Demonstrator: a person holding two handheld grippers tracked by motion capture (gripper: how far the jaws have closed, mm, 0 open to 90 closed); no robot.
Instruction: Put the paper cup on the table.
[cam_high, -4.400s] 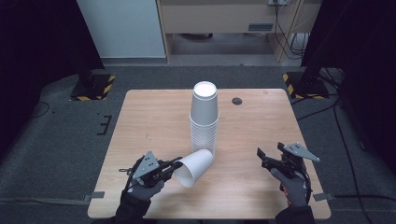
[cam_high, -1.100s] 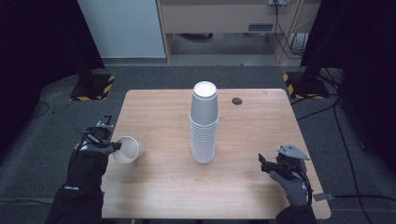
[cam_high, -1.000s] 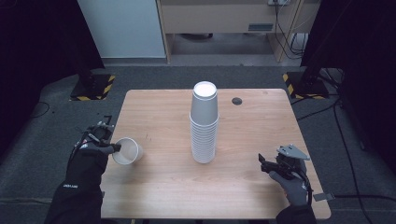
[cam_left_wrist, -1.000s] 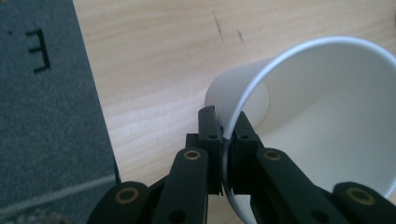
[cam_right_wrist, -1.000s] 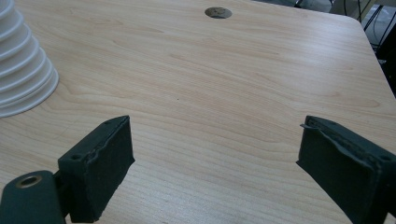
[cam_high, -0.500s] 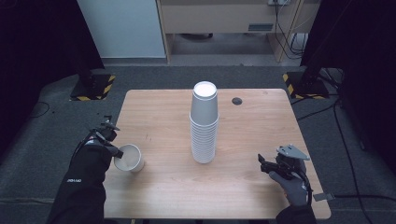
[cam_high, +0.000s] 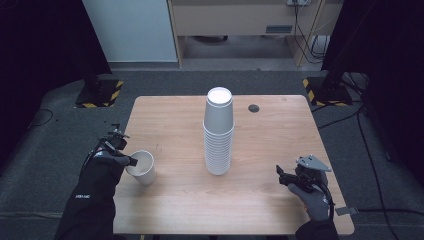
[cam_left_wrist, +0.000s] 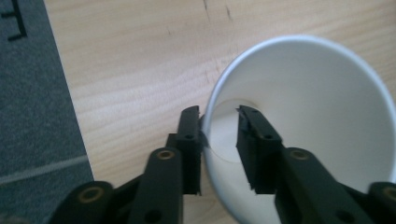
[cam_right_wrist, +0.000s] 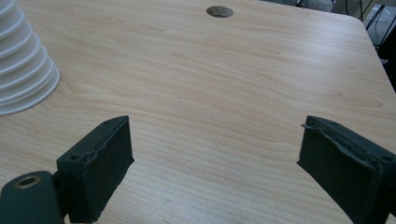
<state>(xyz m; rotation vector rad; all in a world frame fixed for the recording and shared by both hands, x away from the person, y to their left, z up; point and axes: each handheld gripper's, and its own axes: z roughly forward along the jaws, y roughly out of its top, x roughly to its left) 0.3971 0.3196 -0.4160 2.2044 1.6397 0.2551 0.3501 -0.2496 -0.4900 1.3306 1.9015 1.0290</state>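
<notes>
Wood-grain table (cam_high: 280, 125) under bright light, dark floor all around, and the action sits at the left edge. Left tongs (cam_left_wrist: 219, 133) are clamped narrow on the rim of a single white paper cup (cam_high: 142, 167): one jaw outside the wall, the other inside the mouth, the wall pinched between them. In the left gripper view the cup (cam_left_wrist: 303, 135) opens toward the camera, its round bottom visible deep inside. From the high view the left tongs (cam_high: 131, 161) hold it near the table's left edge, mouth up and tipped a little, long axis close to vertical; whether its base touches the wood, hard to say.

Over on the other side, the right tongs (cam_right_wrist: 215, 158) are spread wide, nothing between the jaws, bare table (cam_right_wrist: 224, 79) ahead of them. The high view puts the right tongs (cam_high: 281, 172) low over the near right corner, gloved hand (cam_high: 312, 197) behind.

Between the two stands the tall stack of white cups (cam_high: 218, 132), upside down, mid-table, well apart from both tongs; its lowest rims (cam_right_wrist: 23, 70) show at the right gripper view's left edge. A small dark disc (cam_high: 254, 108) sits beyond it.
</notes>
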